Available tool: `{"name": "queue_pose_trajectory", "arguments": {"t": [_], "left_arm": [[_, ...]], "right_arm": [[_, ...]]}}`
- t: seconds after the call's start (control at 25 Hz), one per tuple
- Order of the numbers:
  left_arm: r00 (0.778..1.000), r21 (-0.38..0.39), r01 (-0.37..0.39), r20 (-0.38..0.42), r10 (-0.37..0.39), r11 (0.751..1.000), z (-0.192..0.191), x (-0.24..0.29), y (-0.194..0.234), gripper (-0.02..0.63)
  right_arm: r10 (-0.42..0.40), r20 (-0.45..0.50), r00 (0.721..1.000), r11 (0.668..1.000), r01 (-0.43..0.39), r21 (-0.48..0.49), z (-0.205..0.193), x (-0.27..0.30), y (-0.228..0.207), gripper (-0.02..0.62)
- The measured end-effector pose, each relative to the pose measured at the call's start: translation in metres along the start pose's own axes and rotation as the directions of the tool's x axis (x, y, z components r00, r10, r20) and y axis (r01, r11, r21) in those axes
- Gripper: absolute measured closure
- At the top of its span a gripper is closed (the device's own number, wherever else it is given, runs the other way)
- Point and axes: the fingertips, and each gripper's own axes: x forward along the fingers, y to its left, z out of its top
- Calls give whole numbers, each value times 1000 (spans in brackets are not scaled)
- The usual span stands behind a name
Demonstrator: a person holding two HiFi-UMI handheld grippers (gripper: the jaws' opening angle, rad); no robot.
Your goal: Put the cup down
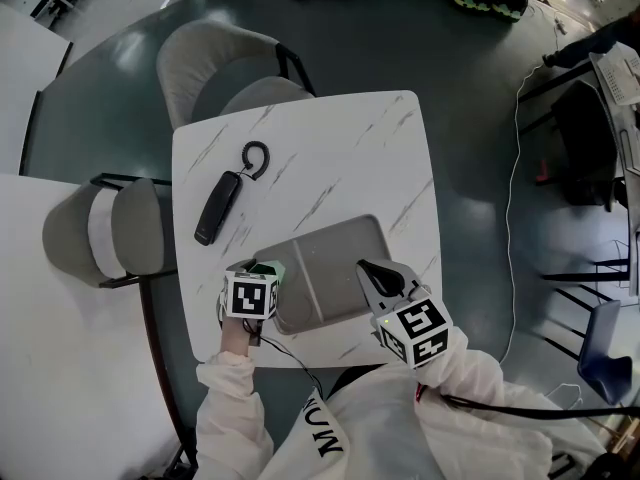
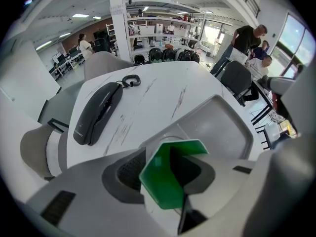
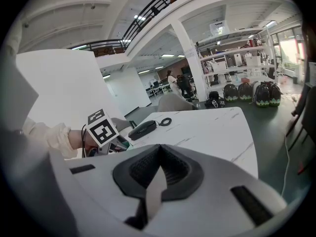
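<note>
Left gripper (image 1: 260, 274), head view: it points steeply down over the tray's (image 1: 340, 243) left edge, by the near edge of the table (image 1: 330, 148).
Cup (image 1: 272, 267), head view: green, mostly hidden under my marker cube, at the tray's near-left corner.
Right gripper (image 1: 378, 276), head view: it hangs over the tray's right edge, with the tips drawn to a point.
Handset (image 1: 217, 208), head view: black, well apart from the cup, toward the table's left edge.
Left gripper view: the jaws stand wide with the cup between them. I judge the pads are no longer squeezing it, though one may brush its wall.
Cup seat, left gripper view: the cup looks down on the tray's round recess. I cannot see the base touching.
Right gripper view: the jaws are together with nothing between them.
Handling: I expect it to be light, stiff, smooth, thin-walled and easily tipped.
Where to hold: across opposite walls, below the rim, with gentle pressure.
</note>
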Motion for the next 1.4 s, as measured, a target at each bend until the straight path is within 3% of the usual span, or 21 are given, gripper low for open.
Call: {"name": "queue_pose_trajectory", "arguments": {"t": [0.56,1.4], "left_arm": [[1000,-13,5,19,-5,1000,-1,-8,4,466],[991,-34,-32,132,36,999,9,-50,5,466]], "right_arm": [[-2,-9,1000,1000,2,2,-4,0,4,591],[4,12,1000,1000,-4,-18,-4,-16,22,591]]}}
